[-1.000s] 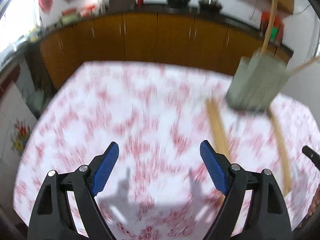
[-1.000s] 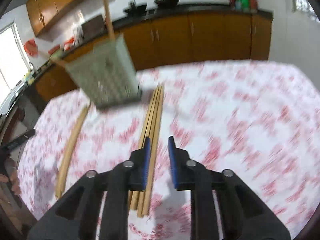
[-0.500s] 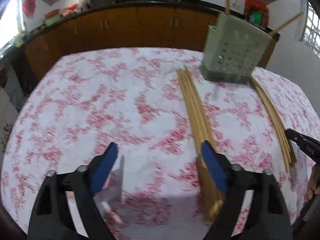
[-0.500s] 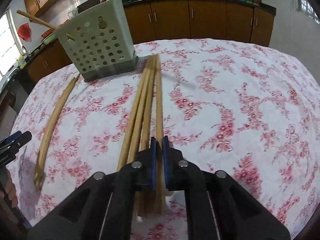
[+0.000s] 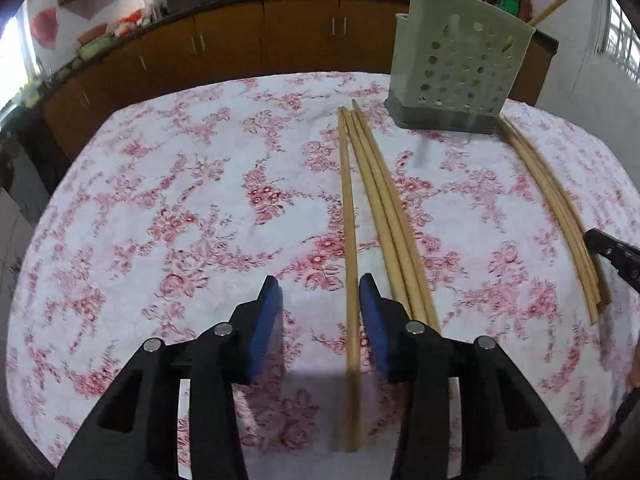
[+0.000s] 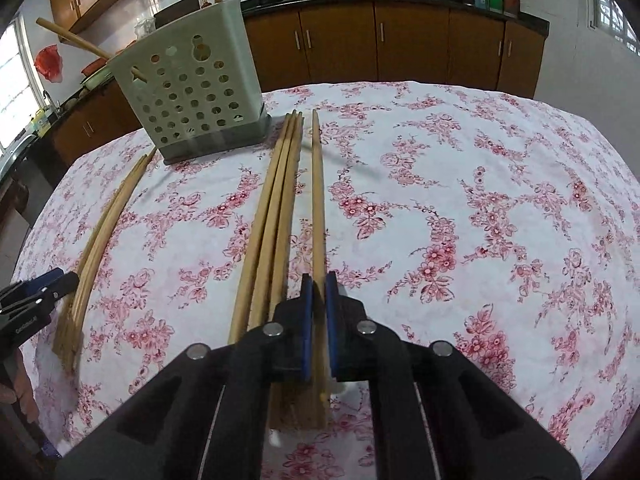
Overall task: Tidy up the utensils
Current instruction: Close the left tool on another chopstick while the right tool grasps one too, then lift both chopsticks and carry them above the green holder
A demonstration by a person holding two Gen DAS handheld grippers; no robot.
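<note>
Floral-clothed tabletop (image 5: 160, 200), kitchen cabinets behind.

Toward the left edge: left gripper (image 5: 319, 284) angled down and forward, about half open, jaws just now narrowing around the left lone chopstick (image 5: 347, 208). Stick flat on the cloth between the pads, hard up against the right-hand pad, clear of the left-hand one; not yet clamped. Long axis running from the near edge toward the far edge, in line with the fingers. Just right of it, left trio (image 5: 384, 208) of chopsticks, packed side by side, same direction, outside the jaws.

Centre, near the far edge: pale perforated utensil holder (image 5: 460, 68), upright, two sticks already poking out of the top. Just beyond the far tips of both groups, between them.

Toward the right edge: right trio (image 6: 276, 208), then right lone chopstick (image 6: 318, 192), again pointing at the far edge. Right gripper (image 6: 319, 280) closed tight on that lone stick close to its near end, one pad on each side.

Likely next: finishing the left pinch, then lifting each stick and tipping it upright into the holder. Each hand nearer its own outermost stick.

Only in the left wrist view: the gap at the left-hand pad. There, right trio and lone stick merged into one curved bundle at the frame edge, grip hidden. Only in the right wrist view: the clamp itself. There, left gripper a sliver at the left margin, opening unreadable.
</note>
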